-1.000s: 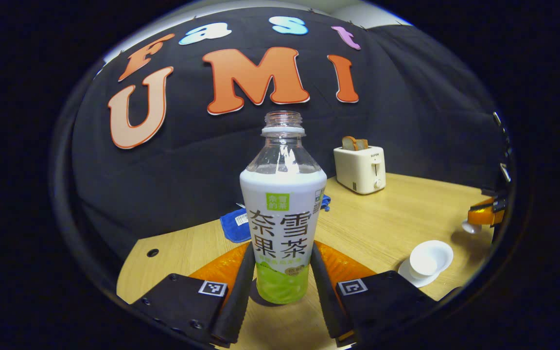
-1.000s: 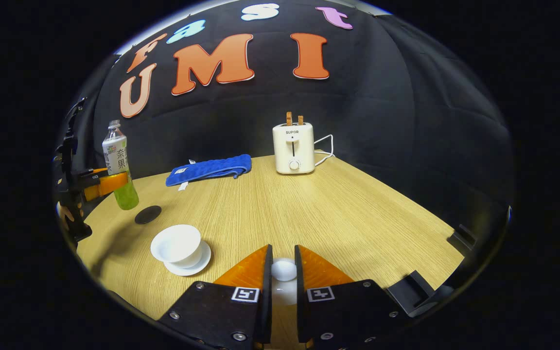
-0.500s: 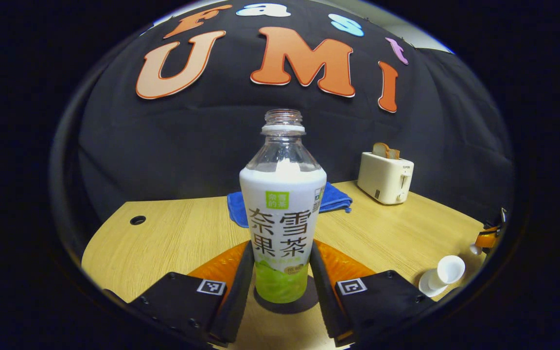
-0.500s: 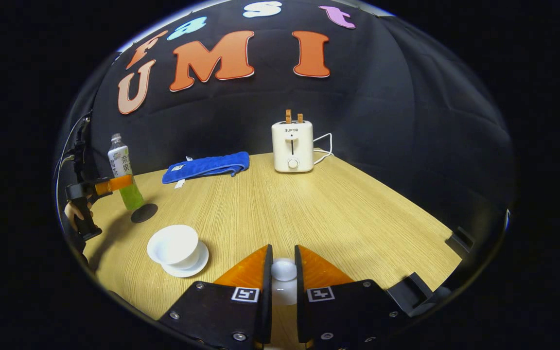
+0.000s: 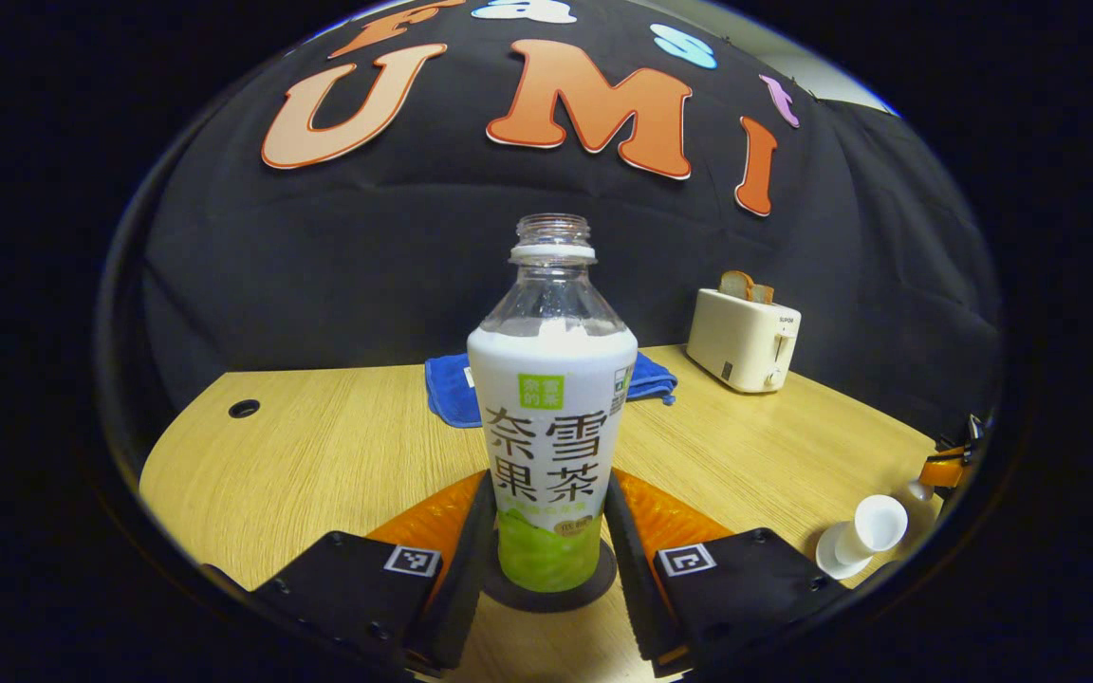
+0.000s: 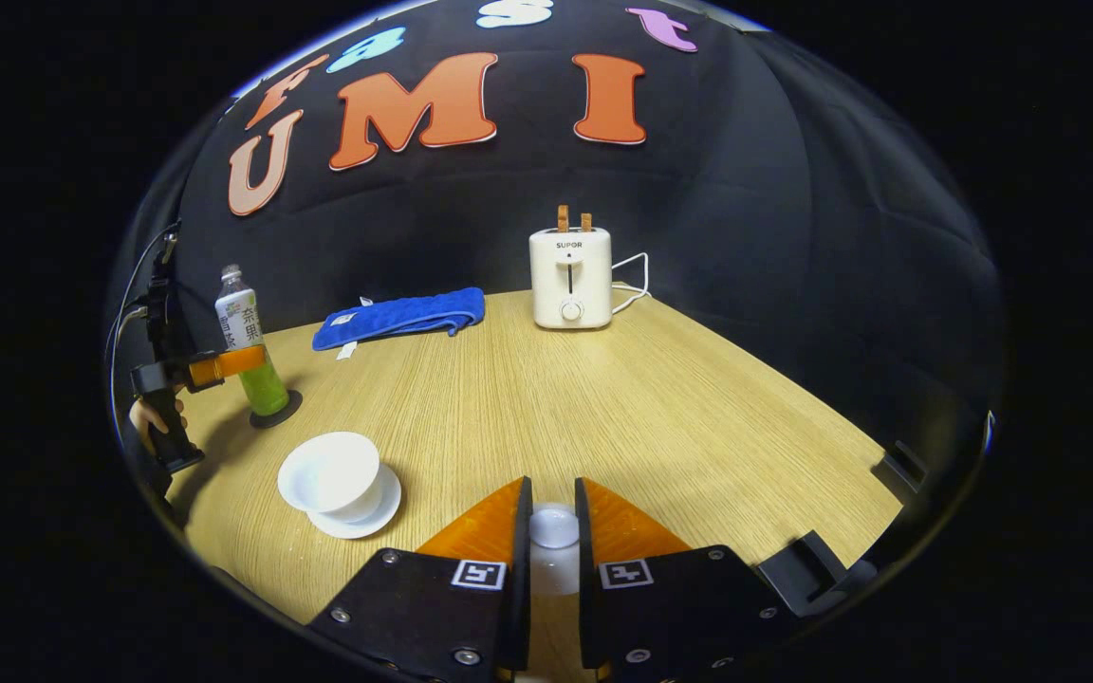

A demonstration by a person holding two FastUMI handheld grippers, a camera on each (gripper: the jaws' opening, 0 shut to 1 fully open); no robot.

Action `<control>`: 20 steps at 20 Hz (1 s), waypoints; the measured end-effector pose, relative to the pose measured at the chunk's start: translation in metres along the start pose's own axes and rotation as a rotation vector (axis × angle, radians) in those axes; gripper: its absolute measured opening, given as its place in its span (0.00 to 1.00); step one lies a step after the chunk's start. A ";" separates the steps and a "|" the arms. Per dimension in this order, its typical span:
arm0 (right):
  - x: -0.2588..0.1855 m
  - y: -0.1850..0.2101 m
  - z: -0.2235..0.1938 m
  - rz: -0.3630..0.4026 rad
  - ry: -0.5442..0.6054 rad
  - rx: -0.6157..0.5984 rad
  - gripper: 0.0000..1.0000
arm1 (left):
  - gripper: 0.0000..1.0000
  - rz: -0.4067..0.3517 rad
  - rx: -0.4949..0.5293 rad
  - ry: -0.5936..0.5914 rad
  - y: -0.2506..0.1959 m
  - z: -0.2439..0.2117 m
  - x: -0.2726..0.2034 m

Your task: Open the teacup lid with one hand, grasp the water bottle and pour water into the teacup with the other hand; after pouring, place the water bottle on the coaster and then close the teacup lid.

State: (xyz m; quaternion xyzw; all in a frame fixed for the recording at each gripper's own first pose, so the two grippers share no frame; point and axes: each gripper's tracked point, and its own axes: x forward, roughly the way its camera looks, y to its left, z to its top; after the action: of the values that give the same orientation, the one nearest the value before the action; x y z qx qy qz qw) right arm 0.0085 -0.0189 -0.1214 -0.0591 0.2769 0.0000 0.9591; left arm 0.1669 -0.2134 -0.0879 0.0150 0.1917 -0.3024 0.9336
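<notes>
Your left gripper pinches the uncapped water bottle, which stands upright on the dark coaster. Your right gripper is pressed onto the white lid. The right gripper view shows the open teacup on its saucer (near the coaster), the blue towel and the toaster.
</notes>
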 end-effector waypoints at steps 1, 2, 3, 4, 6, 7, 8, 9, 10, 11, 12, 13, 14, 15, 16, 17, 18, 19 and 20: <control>0.001 0.001 -0.001 0.001 0.001 0.001 0.21 | 0.69 0.000 0.001 -0.005 0.000 0.002 -0.001; 0.001 0.002 -0.001 0.004 0.001 0.001 0.22 | 0.70 0.000 0.004 -0.008 0.000 0.002 0.000; 0.001 0.003 -0.001 0.006 0.002 0.001 0.21 | 0.67 0.000 0.008 -0.011 0.000 0.001 0.000; 0.001 0.004 -0.001 0.008 0.003 0.001 0.22 | 0.72 -0.001 0.016 -0.019 0.001 0.002 0.000; 0.002 0.005 -0.003 0.011 0.006 0.002 0.22 | 0.71 -0.002 0.038 -0.032 0.001 0.003 -0.001; 0.002 0.003 -0.004 0.011 0.007 0.003 0.22 | 0.69 -0.002 0.049 -0.034 0.000 0.003 -0.004; 0.002 0.004 -0.004 0.010 0.007 0.004 0.22 | 0.69 0.000 0.058 -0.032 -0.001 0.001 -0.007; 0.001 0.003 -0.004 0.010 0.007 0.006 0.22 | 0.70 0.002 0.064 -0.035 -0.002 0.000 -0.007; 0.001 0.003 -0.004 0.010 0.006 0.007 0.22 | 0.71 0.004 0.066 -0.034 -0.003 -0.001 -0.006; 0.001 0.002 -0.004 0.010 0.005 0.008 0.22 | 0.72 0.007 0.067 -0.037 -0.003 -0.001 -0.006; 0.001 0.002 -0.004 0.010 0.006 0.009 0.22 | 0.70 0.009 0.066 -0.037 -0.003 -0.001 -0.006; 0.000 0.002 -0.005 0.009 0.005 0.011 0.22 | 0.70 0.011 0.067 -0.039 -0.003 -0.001 -0.006; 0.000 0.001 -0.004 0.008 0.005 0.012 0.22 | 0.70 0.016 0.072 -0.030 -0.002 -0.003 -0.005; 0.000 0.000 -0.005 0.007 0.006 0.015 0.17 | 0.75 0.017 0.072 -0.026 -0.003 -0.005 -0.006; -0.001 0.001 -0.005 0.009 0.005 0.017 0.22 | 0.73 0.020 0.073 -0.019 -0.002 -0.007 -0.004; -0.002 0.002 -0.003 0.010 0.002 0.018 0.22 | 0.71 0.029 0.077 -0.006 -0.001 -0.011 -0.006; -0.003 0.003 -0.002 0.012 -0.001 0.017 0.22 | 0.72 0.033 0.080 0.002 0.000 -0.012 -0.007; -0.004 0.003 -0.003 0.013 -0.004 0.015 0.22 | 0.72 0.037 0.084 0.003 -0.001 -0.012 -0.007; -0.005 0.003 -0.001 0.015 -0.006 0.015 0.21 | 0.76 0.039 0.085 0.001 -0.002 -0.011 -0.009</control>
State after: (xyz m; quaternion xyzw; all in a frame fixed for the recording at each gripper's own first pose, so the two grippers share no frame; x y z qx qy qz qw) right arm 0.0036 -0.0162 -0.1202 -0.0500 0.2743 0.0051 0.9603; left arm 0.1557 -0.2087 -0.0944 0.0585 0.1788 -0.2922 0.9377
